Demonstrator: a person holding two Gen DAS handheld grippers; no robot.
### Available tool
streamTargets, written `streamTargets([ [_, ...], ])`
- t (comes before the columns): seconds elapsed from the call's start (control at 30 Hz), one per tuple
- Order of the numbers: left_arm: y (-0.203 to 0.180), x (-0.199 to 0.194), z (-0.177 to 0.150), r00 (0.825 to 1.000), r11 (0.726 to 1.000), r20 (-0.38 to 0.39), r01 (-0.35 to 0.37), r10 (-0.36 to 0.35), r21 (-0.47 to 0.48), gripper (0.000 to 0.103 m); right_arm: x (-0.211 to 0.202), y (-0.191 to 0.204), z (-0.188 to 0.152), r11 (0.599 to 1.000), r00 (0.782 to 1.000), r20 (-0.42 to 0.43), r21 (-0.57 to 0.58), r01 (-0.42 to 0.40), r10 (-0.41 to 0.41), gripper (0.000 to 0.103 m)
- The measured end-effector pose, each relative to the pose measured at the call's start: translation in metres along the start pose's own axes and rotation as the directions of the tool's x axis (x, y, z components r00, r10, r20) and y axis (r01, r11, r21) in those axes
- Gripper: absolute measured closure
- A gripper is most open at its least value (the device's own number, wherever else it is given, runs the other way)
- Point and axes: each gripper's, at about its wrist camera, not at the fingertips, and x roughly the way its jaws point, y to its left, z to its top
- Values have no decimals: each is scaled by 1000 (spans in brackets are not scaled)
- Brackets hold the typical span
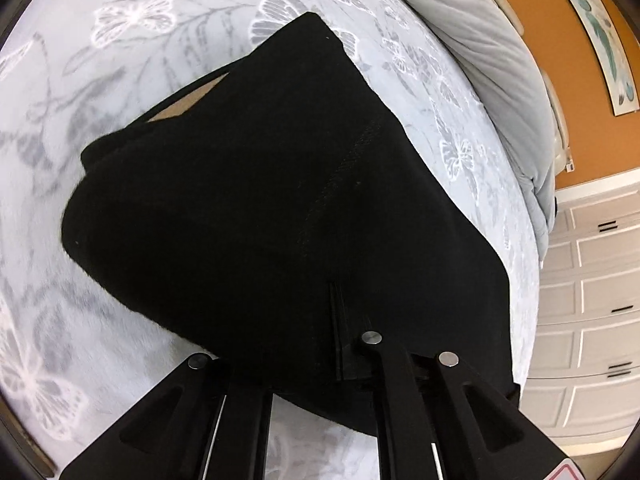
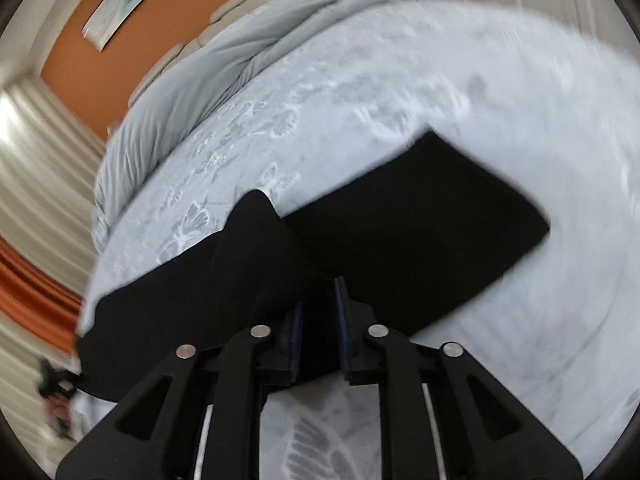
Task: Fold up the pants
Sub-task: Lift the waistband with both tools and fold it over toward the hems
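Black pants lie on the bed, on the butterfly-print cover, already doubled into a thick block, so the fold looks well along, judging by the stacked layers at the left edge. A bit of tan shows inside the open edge at upper left, likely lining or a label, can't tell which.

Your left gripper is closed tight on the near edge of the pants, pads together with cloth pinched between, near the right end of that edge. Probably so the edge travels with you on the next fold.

Your right gripper has cloth between its blue pads, jaws part way apart; pads look to press the thick fold, but the view is blurred and all black, so can't say for sure. It sits at the near edge too, where a raised hump of fabric stands just to its left.

Rumpled grey duvet is piled at the head of the bed, well apart from the pants. Orange wall and white drawers beyond.
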Motion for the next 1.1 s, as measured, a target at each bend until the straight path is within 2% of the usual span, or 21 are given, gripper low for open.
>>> streamTargets([
  [0.03, 1, -1, -2, 1000, 1000, 1, -9, 9, 7, 96, 0, 12, 3, 995, 998, 13, -77, 57, -56, 64],
  [0.07, -1, -1, -2, 1000, 1000, 1, -19, 19, 13, 95, -2, 14, 6, 986, 995, 28, -135, 101, -98, 36],
  [0.1, 5, 0, -5, 1000, 1000, 0, -23, 23, 17, 95, -2, 24, 6, 968, 988, 58, -203, 150, -141, 25],
  [0.17, 10, -2, -5, 1000, 999, -6, -29, 29, 14, 94, -6, 52, 1, 906, 985, 112, -391, 163, -129, 25],
  [0.23, 10, -2, -4, 999, 999, -9, -40, 41, 19, 93, -8, 75, -7, 828, 991, 97, -546, 129, -91, 35],
  [0.27, 9, -1, -4, 999, 998, -9, -51, 51, 22, 92, -5, 86, -11, 777, 992, 97, -617, 128, -86, 46],
  [0.33, 8, -1, -5, 998, 997, -8, -67, 67, 29, 92, -2, 98, -12, 735, 993, 91, -668, 114, -72, 74],
  [0.37, 7, -1, -5, 997, 997, -7, -72, 72, 27, 92, -3, 95, -3, 782, 998, 60, -620, 60, -30, 100],
  [0.4, 7, 0, -4, 997, 997, -6, -75, 76, 25, 92, -9, 85, 7, 844, 999, 52, -536, 25, 4, 100],
  [0.43, 5, 2, -2, 997, 997, -5, -77, 77, 22, 92, -19, 58, 26, 942, 995, 85, -335, -20, 52, 100],
  [0.47, 5, 2, -2, 997, 997, -5, -80, 80, 23, 91, -26, 21, 37, 992, 990, 124, -112, -51, 65, 100],
  [0.5, 4, 3, -2, 996, 996, -5, -85, 85, 27, 91, -29, -27, 33, 981, 986, 142, 157, -111, 89, 100],
  [0.53, 1, 5, -1, 996, 996, -4, -84, 85, 30, 91, -21, -65, 20, 916, 980, 134, 356, -183, 144, 100],
  [0.57, 3, 6, -2, 996, 996, -3, -84, 84, 34, 91, -9, -88, 6, 867, 981, 100, 459, -196, 169, 99],
  [0.63, 5, 7, -2, 996, 995, 1, -85, 85, 42, 91, 10, -96, -13, 881, 989, 19, 452, -141, 149, 99],
  [0.67, 6, 7, -1, 996, 995, 1, -85, 85, 42, 91, 7, -94, -17, 891, 988, 59, 426, -155, 144, 98],
  [0.83, 8, 5, -1, 997, 995, 13, -80, 79, 58, 94, -1, -86, -6, 927, 992, 82, 358, -116, 92, 92],
  [0.93, 6, -10, -3, 995, 993, 78, -72, 65, 93, 96, -8, -83, -12, 939, 995, 85, 336, -76, 50, 86],
  [1.0, 10, -17, -2, 993, 995, 104, -57, 49, 84, 96, -20, -75, -16, 954, 996, 93, 300, -18, -10, 63],
  [1.07, 23, -9, 2, 995, 996, 73, -78, 74, 51, 94, -28, -62, -19, 971, 987, 125, 227, 70, -100, 36],
  [1.1, 31, -6, 3, 997, 998, 59, -53, 51, 39, 93, -31, -58, -23, 971, 980, 138, 211, 114, -145, 26],
])
